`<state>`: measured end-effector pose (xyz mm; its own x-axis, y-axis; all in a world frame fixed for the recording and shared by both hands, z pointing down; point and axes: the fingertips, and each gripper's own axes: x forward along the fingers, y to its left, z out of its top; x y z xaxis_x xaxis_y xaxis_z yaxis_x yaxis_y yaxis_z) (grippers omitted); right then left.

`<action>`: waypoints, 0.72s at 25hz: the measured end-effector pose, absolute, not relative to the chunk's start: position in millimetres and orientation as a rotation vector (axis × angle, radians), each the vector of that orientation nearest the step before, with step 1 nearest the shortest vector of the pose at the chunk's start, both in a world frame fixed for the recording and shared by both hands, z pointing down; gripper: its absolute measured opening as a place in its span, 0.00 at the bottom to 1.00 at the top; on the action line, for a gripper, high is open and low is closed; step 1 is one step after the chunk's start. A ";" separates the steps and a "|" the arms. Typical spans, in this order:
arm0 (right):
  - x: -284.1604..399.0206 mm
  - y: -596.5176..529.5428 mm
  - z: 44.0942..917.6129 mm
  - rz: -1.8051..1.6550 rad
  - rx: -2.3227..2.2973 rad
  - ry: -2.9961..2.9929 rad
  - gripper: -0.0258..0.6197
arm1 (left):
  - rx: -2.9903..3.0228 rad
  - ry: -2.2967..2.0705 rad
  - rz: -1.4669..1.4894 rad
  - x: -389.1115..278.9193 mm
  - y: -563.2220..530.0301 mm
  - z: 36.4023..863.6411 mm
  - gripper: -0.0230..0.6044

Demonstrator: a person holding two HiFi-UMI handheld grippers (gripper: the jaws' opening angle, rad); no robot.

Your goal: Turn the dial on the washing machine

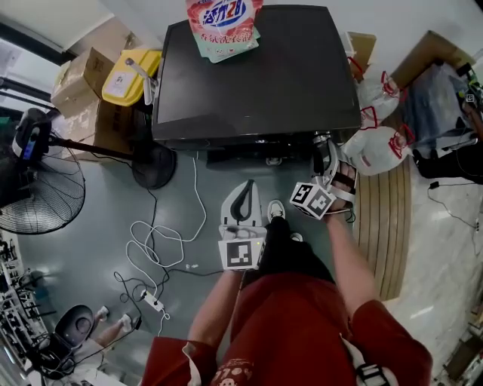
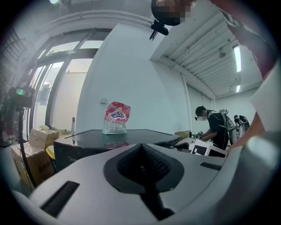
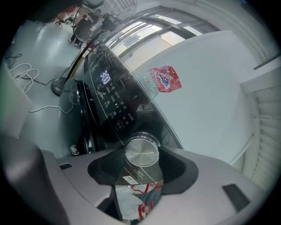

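The right gripper (image 1: 327, 160) is clamped on the dial (image 3: 141, 152); its jaws stand wide & the pads look to press on the dial's two sides; the round silver face shows btw. them in the right gripper view.

The left gripper (image 1: 242, 197) has its jaws together w/ nothing in them; it touches nothing.

The dial is a short round knob at the right end of the front panel of the washing machine (image 1: 256, 71), just under the top's near edge; its flat face points out to the near side, at the person; its middle line runs near to far. In the head view the right gripper hides it. Left of the dial the panel has small white signs & lit numbers (image 3: 105, 78).

The right arm (image 1: 353, 260) is stretched out far & a bit to the right, bare from the red sleeve; its gripper dips a little toward the panel; the right gripper view shows the machine tipped over sideways, so that hand is rolled. The left arm (image 1: 213, 310) is bent in close to the body; its gripper lies flat & points at the machine's front, near it but apart.

A pink & white soap bag (image 1: 224, 22) stands upright at the far edge of the machine's dark top. A black fan (image 1: 38, 185) stands on the floor at left; a white cord (image 1: 162, 243) lies in loops on the gray floor near it. White bags w/ red handles (image 1: 377, 147) sit right of the machine. Another person (image 2: 216, 127) stands far off at right in the left gripper view.
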<state>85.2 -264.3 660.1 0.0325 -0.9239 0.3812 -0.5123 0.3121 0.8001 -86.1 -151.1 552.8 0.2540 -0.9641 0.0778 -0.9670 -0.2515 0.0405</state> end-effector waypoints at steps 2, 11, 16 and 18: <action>86.1 -262.5 663.2 -0.573 1.317 -1.603 0.42 | 2.418 -1.866 0.060 -84.4 -148.5 555.0 0.05; 86.9 -262.2 661.8 -0.670 1.300 -1.575 0.36 | 2.403 -1.860 0.069 -84.6 -141.8 566.0 0.05; 86.4 -261.7 663.3 -0.677 1.290 -1.581 0.36 | 2.411 -1.848 0.064 -81.5 -140.6 570.0 0.05; 86.6 -262.3 663.6 -0.664 1.297 -1.584 0.36 | 2.414 -1.841 0.065 -80.1 -139.6 571.8 0.05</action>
